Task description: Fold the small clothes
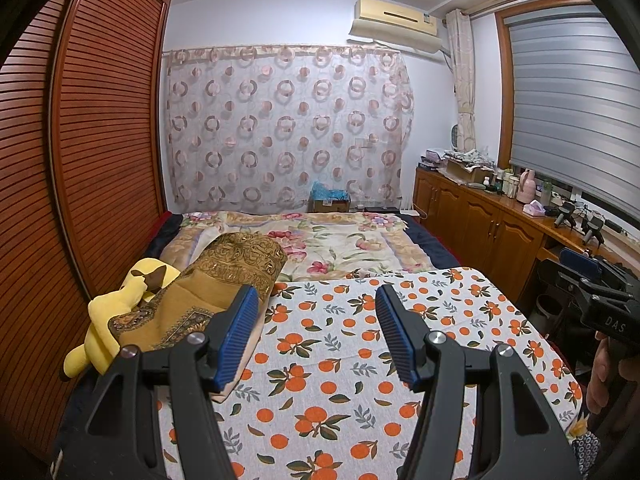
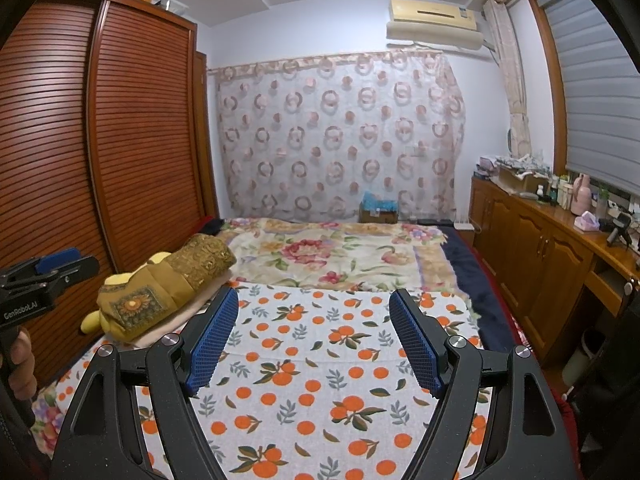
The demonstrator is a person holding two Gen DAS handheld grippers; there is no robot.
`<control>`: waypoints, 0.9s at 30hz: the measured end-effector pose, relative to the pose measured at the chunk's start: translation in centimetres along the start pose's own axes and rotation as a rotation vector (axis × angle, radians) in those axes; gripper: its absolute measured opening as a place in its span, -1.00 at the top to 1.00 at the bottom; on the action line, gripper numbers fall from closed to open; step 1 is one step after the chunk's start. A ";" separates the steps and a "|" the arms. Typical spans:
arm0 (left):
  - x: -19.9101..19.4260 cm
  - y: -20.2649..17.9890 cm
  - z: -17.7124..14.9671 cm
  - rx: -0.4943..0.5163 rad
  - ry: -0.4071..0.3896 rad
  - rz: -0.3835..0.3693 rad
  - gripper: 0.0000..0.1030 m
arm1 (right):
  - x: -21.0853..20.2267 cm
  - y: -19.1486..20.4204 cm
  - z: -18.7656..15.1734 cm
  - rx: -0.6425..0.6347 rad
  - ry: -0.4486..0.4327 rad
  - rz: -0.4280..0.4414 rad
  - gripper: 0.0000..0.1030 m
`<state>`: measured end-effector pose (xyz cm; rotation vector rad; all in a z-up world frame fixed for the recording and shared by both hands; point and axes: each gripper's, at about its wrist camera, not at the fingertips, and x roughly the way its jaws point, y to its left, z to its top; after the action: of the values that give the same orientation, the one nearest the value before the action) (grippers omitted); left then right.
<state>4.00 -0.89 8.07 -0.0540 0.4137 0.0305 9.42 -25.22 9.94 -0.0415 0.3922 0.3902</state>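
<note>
A white cloth printed with oranges and leaves (image 1: 340, 360) (image 2: 320, 360) lies flat over the near part of the bed. My left gripper (image 1: 316, 296) hovers over it, open, with nothing between its blue pads (image 1: 236, 340). My right gripper (image 2: 316, 296) hangs over the same cloth, open wider and also empty. Each gripper shows at the edge of the other's view: the right gripper (image 1: 588, 268) in a hand, the left gripper (image 2: 68, 264) likewise. A folded brown-gold patterned fabric (image 1: 208, 296) (image 2: 168, 280) rests on a pale folded cloth at the left.
A yellow plush toy (image 1: 108, 320) (image 2: 94, 320) lies by the brown fabric, against the slatted wardrobe (image 1: 80, 160). A floral blanket (image 1: 340, 244) covers the far bed. A wooden cabinet (image 1: 480, 220) with bottles and clutter runs along the right wall under the window.
</note>
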 end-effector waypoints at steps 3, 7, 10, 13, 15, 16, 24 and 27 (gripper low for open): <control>0.1 0.0 0.0 0.002 0.000 0.001 -0.18 | 0.0 0.0 0.0 0.001 0.000 0.000 -0.55; 0.1 0.0 -0.1 0.001 -0.001 0.001 -0.18 | 0.0 0.0 0.0 -0.002 -0.001 0.000 -0.55; 0.1 0.0 -0.1 0.002 0.000 0.000 -0.18 | -0.1 -0.1 -0.1 -0.001 -0.001 -0.001 -0.55; 0.1 0.0 -0.1 0.002 -0.001 0.000 -0.18 | -0.1 -0.2 -0.1 0.000 0.000 -0.001 -0.55; 0.0 0.0 -0.1 0.003 -0.002 0.001 -0.18 | -0.1 -0.2 -0.1 0.000 0.000 -0.001 -0.55; 0.1 -0.1 -0.1 0.003 -0.002 0.001 -0.18 | -0.1 -0.2 -0.1 0.000 0.000 -0.002 -0.55; -0.1 0.0 0.0 0.004 -0.004 -0.001 -0.18 | -0.2 -0.5 -0.2 0.000 -0.004 -0.007 -0.55; -0.2 0.1 0.0 0.004 -0.004 -0.001 -0.18 | -0.3 -0.5 -0.2 0.000 -0.004 -0.007 -0.55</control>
<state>3.86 -0.82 8.17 -0.0506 0.4095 0.0285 9.32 -25.79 9.84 -0.0420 0.3877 0.3837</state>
